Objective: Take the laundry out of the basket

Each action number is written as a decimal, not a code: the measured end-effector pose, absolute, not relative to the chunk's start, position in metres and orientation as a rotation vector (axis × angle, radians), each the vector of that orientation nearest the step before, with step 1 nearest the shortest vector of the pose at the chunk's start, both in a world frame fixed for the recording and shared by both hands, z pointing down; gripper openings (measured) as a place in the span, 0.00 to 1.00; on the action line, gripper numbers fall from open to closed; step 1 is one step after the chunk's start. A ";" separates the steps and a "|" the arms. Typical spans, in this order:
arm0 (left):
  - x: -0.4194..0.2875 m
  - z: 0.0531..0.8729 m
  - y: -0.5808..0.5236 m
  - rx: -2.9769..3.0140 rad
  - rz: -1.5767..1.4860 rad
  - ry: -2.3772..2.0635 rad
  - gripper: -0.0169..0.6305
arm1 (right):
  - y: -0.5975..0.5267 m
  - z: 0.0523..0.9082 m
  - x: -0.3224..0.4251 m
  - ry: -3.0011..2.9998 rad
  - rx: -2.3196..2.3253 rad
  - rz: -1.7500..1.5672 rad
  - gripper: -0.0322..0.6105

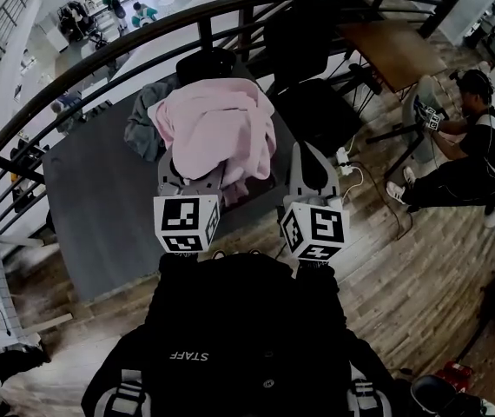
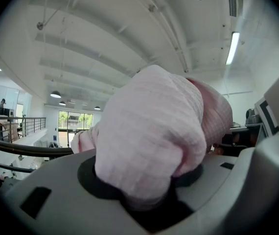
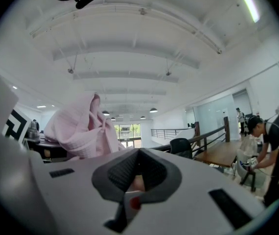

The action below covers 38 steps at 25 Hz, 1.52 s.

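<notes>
A pink cloth (image 1: 217,133) hangs in a bunch over my left gripper (image 1: 194,179), whose jaws are shut on it above the grey table (image 1: 100,198). In the left gripper view the pink cloth (image 2: 154,136) bulges out of the left gripper (image 2: 149,199) and fills the middle of the picture. My right gripper (image 1: 311,170) is held up just right of the cloth with its jaws together and apart from it. Seen from the right gripper (image 3: 138,173), the pink cloth (image 3: 78,129) is at the left. I cannot pick out a basket for certain; a black object (image 1: 204,63) shows behind the cloth.
A grey garment (image 1: 143,120) lies on the table, left of the pink cloth. A curved black railing (image 1: 74,76) runs behind the table. Black chairs (image 1: 304,33) and a wooden table (image 1: 395,50) stand at the right, where a seated person (image 1: 473,146) bends forward.
</notes>
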<state>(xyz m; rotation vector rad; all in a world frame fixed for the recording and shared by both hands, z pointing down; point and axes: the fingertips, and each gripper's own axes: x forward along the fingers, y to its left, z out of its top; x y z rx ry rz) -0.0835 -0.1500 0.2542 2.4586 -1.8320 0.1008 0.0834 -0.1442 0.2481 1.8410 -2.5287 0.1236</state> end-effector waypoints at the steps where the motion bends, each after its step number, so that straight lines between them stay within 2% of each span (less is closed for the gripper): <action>1: -0.084 0.252 -0.150 2.462 0.095 -1.846 0.41 | -0.144 0.247 0.083 -2.531 1.841 0.114 0.07; 38: -0.090 0.234 -0.153 2.471 0.052 -1.964 0.42 | -0.149 0.238 0.075 -2.546 1.855 0.051 0.07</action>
